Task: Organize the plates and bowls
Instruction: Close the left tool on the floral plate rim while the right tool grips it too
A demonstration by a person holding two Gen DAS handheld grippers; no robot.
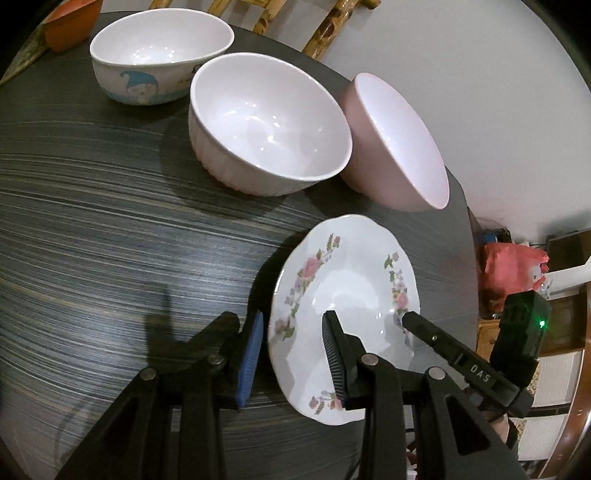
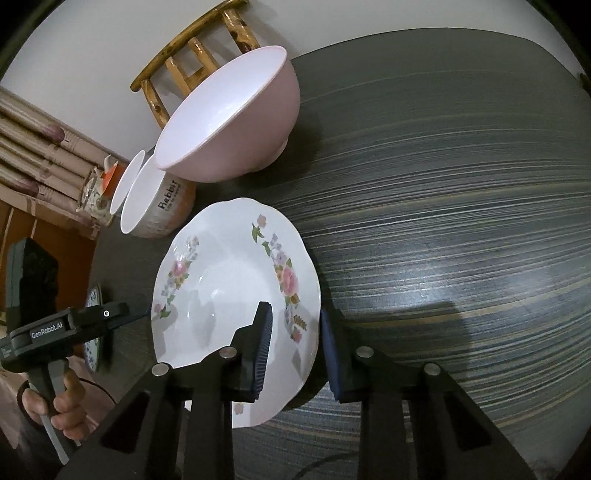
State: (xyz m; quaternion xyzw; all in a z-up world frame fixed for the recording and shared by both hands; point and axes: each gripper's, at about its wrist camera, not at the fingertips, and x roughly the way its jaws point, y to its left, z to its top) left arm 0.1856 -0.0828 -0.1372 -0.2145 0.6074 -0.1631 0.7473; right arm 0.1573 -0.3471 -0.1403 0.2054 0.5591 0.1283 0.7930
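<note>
A white floral plate lies on the dark striped table. My left gripper straddles its left rim: the black pad sits over the plate's inside and the blue pad outside, with a slim gap at the rim. My right gripper straddles the opposite rim the same way, its pads close to the plate but not pressing on it. Beyond the plate stand a pink bowl, a white ribbed bowl and a cartoon-printed bowl.
An orange bowl sits at the far left corner. A blue-patterned plate lies under the left gripper's body, held by a hand. A bamboo chair stands behind the table. The table's edge runs close to the pink bowl.
</note>
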